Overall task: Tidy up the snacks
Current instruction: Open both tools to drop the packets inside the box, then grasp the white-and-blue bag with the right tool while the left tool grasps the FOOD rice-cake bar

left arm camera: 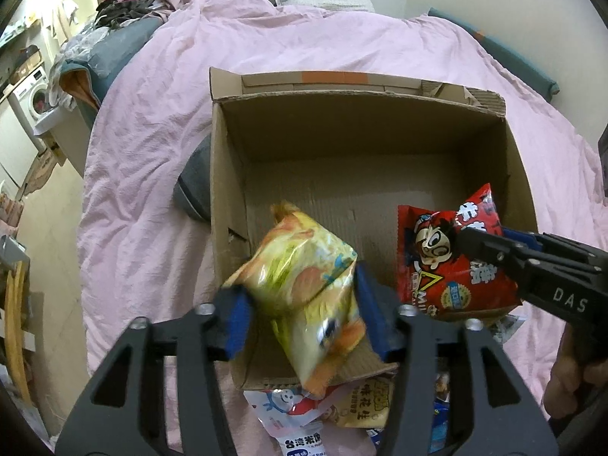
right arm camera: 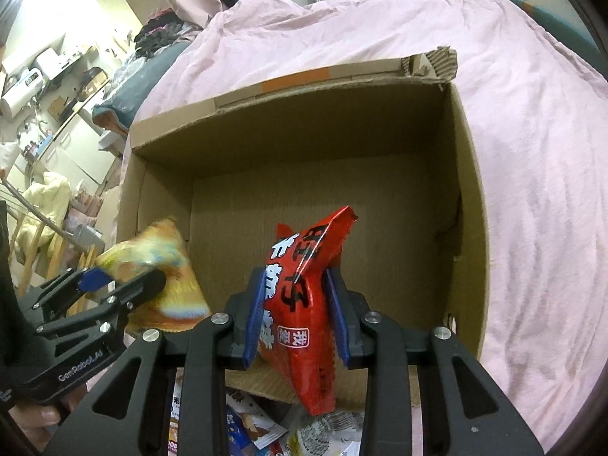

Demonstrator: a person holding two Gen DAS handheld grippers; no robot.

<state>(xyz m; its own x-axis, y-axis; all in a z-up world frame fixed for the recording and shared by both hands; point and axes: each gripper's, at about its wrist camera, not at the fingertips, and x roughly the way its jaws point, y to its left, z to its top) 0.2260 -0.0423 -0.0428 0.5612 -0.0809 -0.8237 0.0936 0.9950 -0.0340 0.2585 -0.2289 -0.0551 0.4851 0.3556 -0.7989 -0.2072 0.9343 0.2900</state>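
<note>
An open cardboard box [left arm camera: 228, 174] [right arm camera: 467, 190] sits on a pink bed, its floor bare. My left gripper [left arm camera: 300, 311] is shut on a yellow snack bag [left arm camera: 307, 285] and holds it over the box's near left edge. It also shows in the right wrist view [right arm camera: 121, 281], with the yellow bag [right arm camera: 167, 266]. My right gripper [right arm camera: 296, 323] is shut on a red snack bag [right arm camera: 304, 296] over the near side of the box. In the left wrist view the right gripper [left arm camera: 490, 243] holds the red bag [left arm camera: 448, 262] at the right.
Several more snack packets [left arm camera: 323, 414] [right arm camera: 266, 425] lie on the pink duvet [left arm camera: 152, 121] in front of the box. A grey object [left arm camera: 193, 182] lies by the box's left wall. Furniture and a washing machine [left arm camera: 36, 98] stand left of the bed.
</note>
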